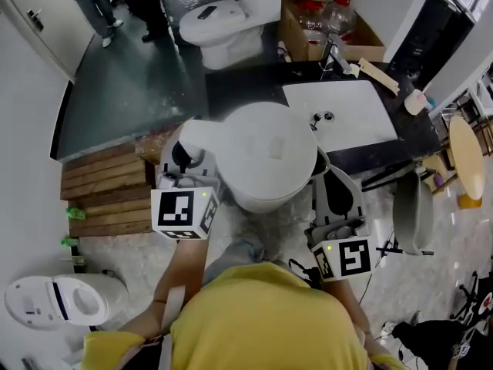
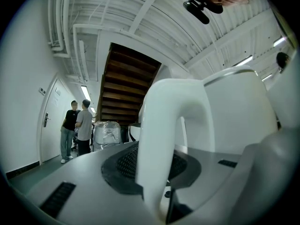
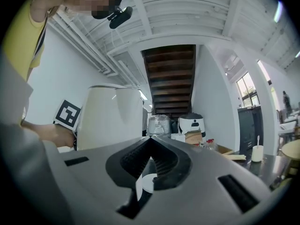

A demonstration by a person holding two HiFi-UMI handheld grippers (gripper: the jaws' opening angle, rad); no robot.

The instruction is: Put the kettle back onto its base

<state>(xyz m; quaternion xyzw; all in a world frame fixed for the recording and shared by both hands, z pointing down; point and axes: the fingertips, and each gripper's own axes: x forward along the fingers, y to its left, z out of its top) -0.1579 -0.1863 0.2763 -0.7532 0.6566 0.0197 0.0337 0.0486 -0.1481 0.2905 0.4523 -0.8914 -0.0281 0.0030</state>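
Observation:
The white kettle (image 1: 266,156) hangs in front of me over the floor, short of the black counter (image 1: 246,83). My left gripper (image 1: 189,159) is shut on its curved handle (image 2: 159,139), which runs up between the jaws in the left gripper view, where the left gripper (image 2: 159,191) fills the bottom. The right gripper (image 1: 323,168) is held level just right of the kettle body (image 3: 110,118), apart from it. In the right gripper view, the right gripper (image 3: 150,144) has its jaws closed with nothing between them. I cannot make out the kettle's base in any view.
A white sink (image 1: 339,114) is set in the counter, with a white cup (image 1: 416,101) at its right end. Behind stand a toilet (image 1: 223,25) and a cardboard box (image 1: 323,21) of bottles. A wooden pallet (image 1: 104,187) lies left; a grey chair (image 1: 412,210) stands right. People (image 2: 77,128) stand far left.

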